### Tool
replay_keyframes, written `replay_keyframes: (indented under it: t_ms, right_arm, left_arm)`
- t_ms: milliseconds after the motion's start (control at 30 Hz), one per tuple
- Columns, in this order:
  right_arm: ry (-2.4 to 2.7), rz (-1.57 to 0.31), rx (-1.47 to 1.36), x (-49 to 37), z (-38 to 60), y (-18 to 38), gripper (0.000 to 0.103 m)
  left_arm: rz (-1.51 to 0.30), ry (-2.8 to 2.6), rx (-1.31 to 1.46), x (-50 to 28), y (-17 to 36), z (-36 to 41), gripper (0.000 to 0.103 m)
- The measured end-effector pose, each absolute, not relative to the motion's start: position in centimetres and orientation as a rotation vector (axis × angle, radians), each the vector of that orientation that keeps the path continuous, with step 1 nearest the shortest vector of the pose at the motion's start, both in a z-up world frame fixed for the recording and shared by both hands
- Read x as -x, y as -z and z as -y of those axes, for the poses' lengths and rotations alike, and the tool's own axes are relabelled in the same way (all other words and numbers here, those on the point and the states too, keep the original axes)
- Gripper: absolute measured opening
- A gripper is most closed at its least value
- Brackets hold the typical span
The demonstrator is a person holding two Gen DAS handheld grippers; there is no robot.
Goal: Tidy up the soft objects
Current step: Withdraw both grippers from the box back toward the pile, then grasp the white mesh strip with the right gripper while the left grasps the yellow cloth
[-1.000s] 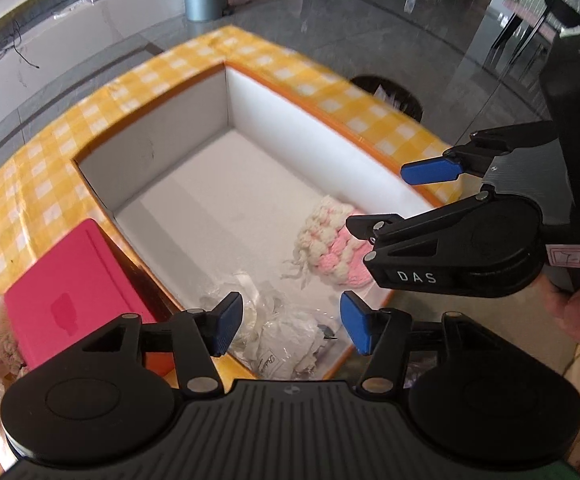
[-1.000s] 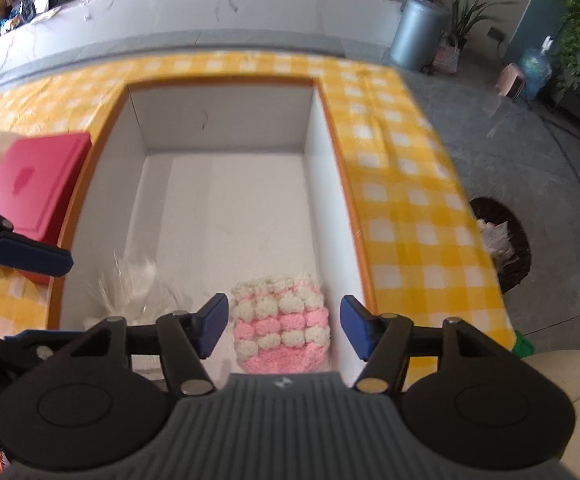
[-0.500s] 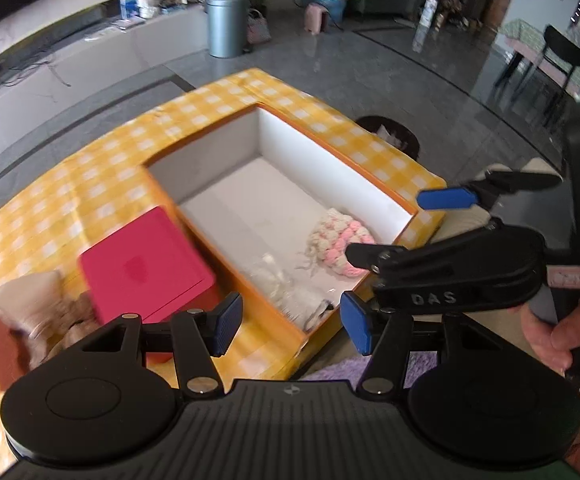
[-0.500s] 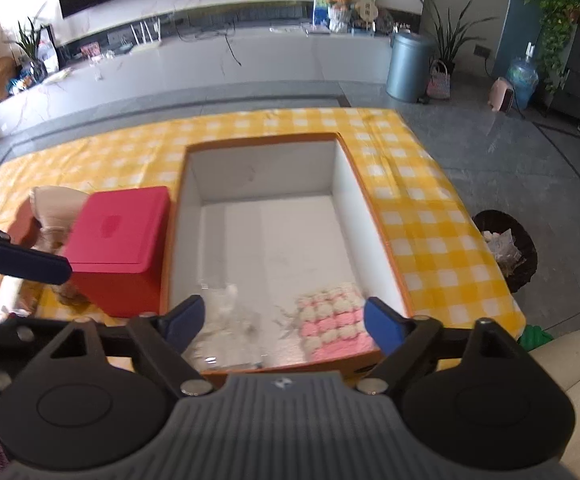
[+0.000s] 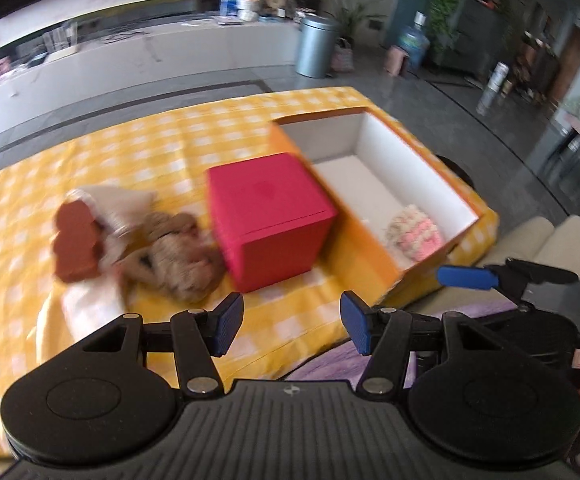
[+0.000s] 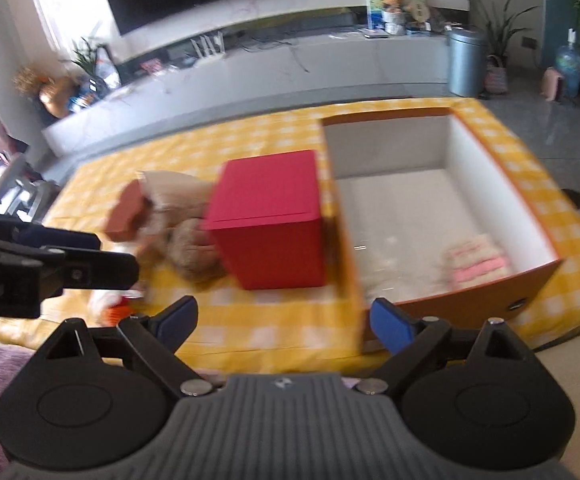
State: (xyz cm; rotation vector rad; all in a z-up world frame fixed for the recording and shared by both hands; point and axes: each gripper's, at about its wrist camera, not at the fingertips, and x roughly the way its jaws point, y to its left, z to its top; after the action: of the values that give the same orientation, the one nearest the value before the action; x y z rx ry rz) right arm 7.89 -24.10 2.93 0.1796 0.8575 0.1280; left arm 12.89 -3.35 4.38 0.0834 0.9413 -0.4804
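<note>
My left gripper (image 5: 291, 328) and right gripper (image 6: 282, 320) are both wide and empty, the right's jaws having just been opening. The brown plush toy (image 5: 178, 256) lies left of the red box (image 5: 270, 220): likely light and compressible; grasp its bulky middle.

One yellow checked tablecloth (image 5: 138, 148), bearing one red box (image 5: 268, 216) and one open orange box with white lining (image 6: 489, 168). Inside the orange box, one pink-and-white knitted piece (image 5: 413, 232) and what looks like one clear plastic bag (image 6: 385, 268), blurred. Beside the red box, one heap of soft items (image 5: 130, 236), perhaps three or four, smeared by motion; two grippers with blue pads: left gripper (image 5: 291, 324), right gripper (image 6: 286, 320).
</note>
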Motion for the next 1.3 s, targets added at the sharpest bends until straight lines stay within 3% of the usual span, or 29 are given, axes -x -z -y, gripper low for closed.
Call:
replay_keyframes:
  t_ms: [433, 967, 1200, 1300]
  right_arm:
    - [-0.224, -0.904, -0.215, -7.3, 16.3, 0.6, 0.091]
    - [-0.326, -0.944, -0.051, -11.2, 9.2, 4.0, 0.057]
    - [-0.372, -0.942, -0.059, -14.5, 6.9, 4.0, 0.057]
    - [-0.408, -0.938, -0.049, -16.1, 5.2, 4.0, 0.063]
  left_arm:
    - [-0.908, 0.294, -0.055, -9.1, -0.6, -5.7, 0.066]
    - [-0.954, 0.259, 0.046, -10.2, 3.1, -13.6, 0.067]
    - [-0.974, 0.221, 0.030, -12.4, 3.9, -14.9, 0.067]
    - [-0.988, 0.197, 0.029, -13.2, 4.3, -16.1, 0.067]
